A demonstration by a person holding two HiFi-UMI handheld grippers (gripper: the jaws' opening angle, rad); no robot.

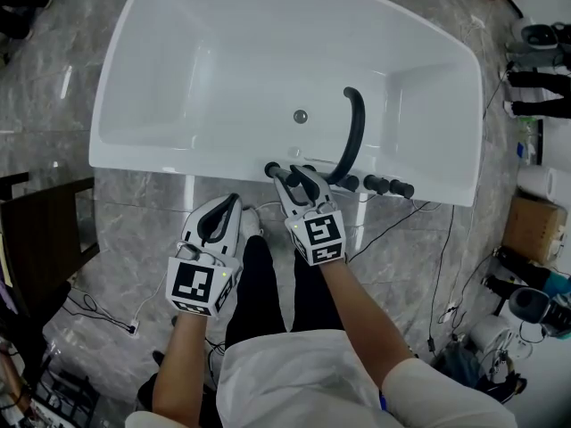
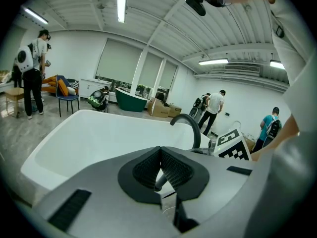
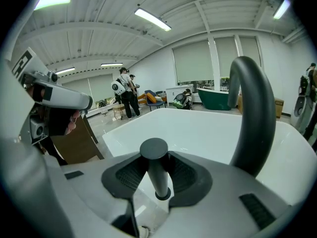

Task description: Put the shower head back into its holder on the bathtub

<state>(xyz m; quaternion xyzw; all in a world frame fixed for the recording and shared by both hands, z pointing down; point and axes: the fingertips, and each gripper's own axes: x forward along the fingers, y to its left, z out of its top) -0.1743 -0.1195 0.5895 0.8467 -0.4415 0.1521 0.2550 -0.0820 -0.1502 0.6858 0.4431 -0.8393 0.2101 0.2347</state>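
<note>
The black shower head (image 1: 271, 169) is a short rod with a round flat cap, standing upright at the near rim of the white bathtub (image 1: 178, 160). My right gripper (image 1: 290, 178) is shut on it, one pad on each side of the rod (image 3: 154, 165). The rod's lower end meets a small dark ring (image 3: 163, 195) on the white rim. My left gripper (image 1: 234, 200) hangs just in front of the tub's near edge, left of the right one. Its jaws meet at the tips (image 2: 159, 153) with nothing between them.
A black arched spout (image 1: 354, 130) rises just right of the shower head, with several black knobs (image 1: 384, 185) beside it on the rim. Cables (image 1: 401, 217) trail over the marble floor. A dark chair (image 1: 36, 239) stands left, boxes and gear (image 1: 531, 230) right. People stand beyond the tub.
</note>
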